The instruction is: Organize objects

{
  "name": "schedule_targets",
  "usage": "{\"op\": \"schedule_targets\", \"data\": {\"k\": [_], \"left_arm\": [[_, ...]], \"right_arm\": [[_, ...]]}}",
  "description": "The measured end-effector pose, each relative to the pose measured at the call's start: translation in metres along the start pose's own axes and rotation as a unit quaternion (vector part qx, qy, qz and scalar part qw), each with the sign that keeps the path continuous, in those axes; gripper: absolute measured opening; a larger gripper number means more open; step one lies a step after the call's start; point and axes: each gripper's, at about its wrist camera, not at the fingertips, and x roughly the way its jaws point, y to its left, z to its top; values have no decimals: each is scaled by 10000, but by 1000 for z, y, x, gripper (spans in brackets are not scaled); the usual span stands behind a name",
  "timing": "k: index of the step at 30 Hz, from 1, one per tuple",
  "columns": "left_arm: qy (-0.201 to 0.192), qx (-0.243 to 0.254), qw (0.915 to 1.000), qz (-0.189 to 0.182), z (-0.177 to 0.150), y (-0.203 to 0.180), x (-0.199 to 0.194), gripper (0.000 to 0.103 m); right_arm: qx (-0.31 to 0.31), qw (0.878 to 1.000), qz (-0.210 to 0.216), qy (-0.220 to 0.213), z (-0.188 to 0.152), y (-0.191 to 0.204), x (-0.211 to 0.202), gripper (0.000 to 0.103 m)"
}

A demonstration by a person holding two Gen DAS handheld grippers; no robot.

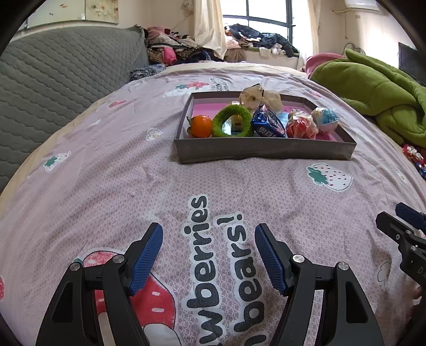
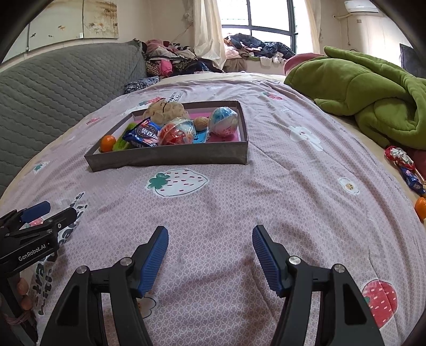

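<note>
A wide bed fills the room, spread with a pale pink waffle-textured quilt (image 1: 111,186) printed with strawberries and black bubble lettering. A gray quilted headboard cover (image 1: 53,87) runs along the left; a crumpled green fleece blanket (image 2: 367,87) is heaped at the far right. Beyond the bed, a heap of clothes (image 1: 170,48) lies beneath a curtained window (image 1: 261,16).

A shallow rectangular gray cardboard tray (image 1: 263,151) with a pink lining sits on the quilt, far from both grippers. Inside it, left to right in the left wrist view: a smooth round orange (image 1: 201,126), a fuzzy green ring (image 1: 231,121), a glossy blue snack packet (image 1: 267,123), a red cellophane-wrapped ball (image 1: 300,125) and a blue-and-pink wrapped ball (image 1: 325,118), with a crinkled beige bundle (image 1: 259,97) at the back.

Loose at the right edge of the bed, well apart from the tray, lie a red wrapped sweet (image 2: 398,155), a blue packet (image 2: 414,181) and a second orange (image 2: 421,207).

The left gripper (image 1: 209,255) and right gripper (image 2: 210,256) hover side by side over the near quilt, ribbed blue pads spread wide, nothing between them.
</note>
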Motion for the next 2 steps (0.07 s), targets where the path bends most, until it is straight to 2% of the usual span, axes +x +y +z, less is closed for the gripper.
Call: {"op": "schedule_targets", "data": {"k": [2], "left_arm": [[-4, -6, 10000, -1, 0, 1, 0, 73]], "right_arm": [[3, 10000, -3, 49, 0, 0, 2, 65]]}}
